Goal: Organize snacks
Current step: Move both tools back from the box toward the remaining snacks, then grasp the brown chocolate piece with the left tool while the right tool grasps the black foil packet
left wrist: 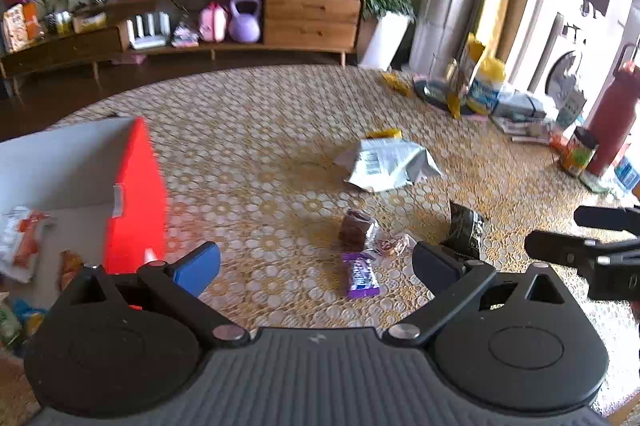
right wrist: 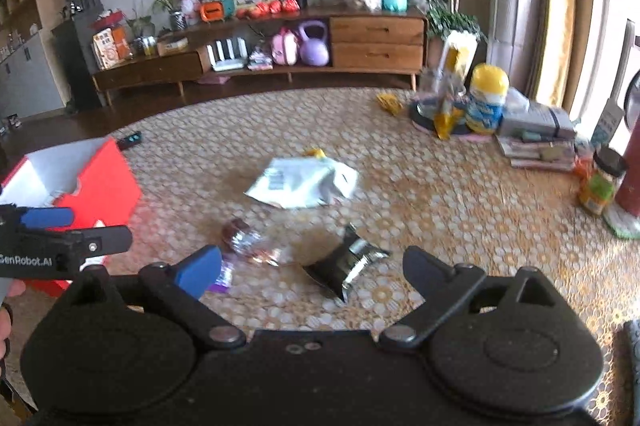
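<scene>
My left gripper (left wrist: 316, 264) is open and empty, its jaws wide apart above a purple candy bar (left wrist: 361, 280). A brown wrapped snack (left wrist: 356, 230) in clear wrap lies just beyond it. A white snack bag (left wrist: 386, 164) lies further out. A red box (left wrist: 136, 202) with a white inside stands at the left and holds several snacks. My right gripper (right wrist: 312, 268) is open and empty over a black and silver wrapper (right wrist: 348, 266). The right view also shows the white bag (right wrist: 302, 182), the brown snack (right wrist: 240, 234) and the red box (right wrist: 100, 186).
The table has a yellow lace cloth (left wrist: 260, 130). At the far right stand a yellow-lidded tub (left wrist: 486, 86), stacked books (right wrist: 536, 142), a jar (left wrist: 578, 152) and a red bottle (left wrist: 614, 118). A wooden sideboard (left wrist: 312, 22) stands beyond the table.
</scene>
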The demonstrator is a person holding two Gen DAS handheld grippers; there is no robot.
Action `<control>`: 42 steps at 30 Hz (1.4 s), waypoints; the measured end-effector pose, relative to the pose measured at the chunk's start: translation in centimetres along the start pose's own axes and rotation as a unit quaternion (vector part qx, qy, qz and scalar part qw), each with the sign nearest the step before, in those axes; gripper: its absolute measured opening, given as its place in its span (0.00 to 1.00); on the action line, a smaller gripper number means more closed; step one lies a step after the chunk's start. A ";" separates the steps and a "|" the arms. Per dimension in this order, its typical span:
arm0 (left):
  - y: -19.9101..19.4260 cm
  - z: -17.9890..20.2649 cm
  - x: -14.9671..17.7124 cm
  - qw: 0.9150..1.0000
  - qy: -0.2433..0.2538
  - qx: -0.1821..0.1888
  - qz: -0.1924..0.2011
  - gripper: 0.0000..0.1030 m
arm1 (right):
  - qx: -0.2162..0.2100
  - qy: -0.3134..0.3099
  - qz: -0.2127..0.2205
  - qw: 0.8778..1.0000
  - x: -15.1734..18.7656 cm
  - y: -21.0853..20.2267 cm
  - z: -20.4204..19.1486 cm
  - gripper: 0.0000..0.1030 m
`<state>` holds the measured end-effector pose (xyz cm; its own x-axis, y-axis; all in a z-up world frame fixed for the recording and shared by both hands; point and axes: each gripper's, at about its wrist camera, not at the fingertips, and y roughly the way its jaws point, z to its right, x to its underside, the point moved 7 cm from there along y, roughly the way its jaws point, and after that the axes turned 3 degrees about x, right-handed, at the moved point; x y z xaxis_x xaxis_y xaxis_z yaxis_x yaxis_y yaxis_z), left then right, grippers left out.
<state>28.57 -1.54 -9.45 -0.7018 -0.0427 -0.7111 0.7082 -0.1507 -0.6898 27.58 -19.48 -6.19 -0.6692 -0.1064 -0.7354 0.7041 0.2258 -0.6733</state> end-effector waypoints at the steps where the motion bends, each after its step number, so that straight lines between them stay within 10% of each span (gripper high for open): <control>1: 0.8 0.2 -0.2 1.000 0.004 0.001 -0.005 1.00 | 0.000 0.002 -0.004 1.000 0.2 0.4 0.3 0.92; 16: 9.8 0.5 -1.8 0.997 -0.024 -0.007 -0.075 0.98 | 0.023 0.112 -0.062 0.992 0.7 7.6 3.0 0.72; 31: 13.0 1.8 -1.0 0.992 -0.029 0.036 -0.117 0.45 | 0.025 0.191 -0.100 0.976 1.2 11.2 3.4 0.42; 42: 12.2 1.5 -1.0 0.993 -0.039 0.032 -0.105 0.32 | 0.019 0.183 -0.084 0.979 1.0 10.6 2.8 0.32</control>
<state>37.85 -4.81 -16.95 -0.8391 -0.0791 -0.5382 0.5409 -0.2274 -0.8098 35.04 -19.94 -14.27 -0.8123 0.2160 -0.5417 0.5797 0.1977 -0.7905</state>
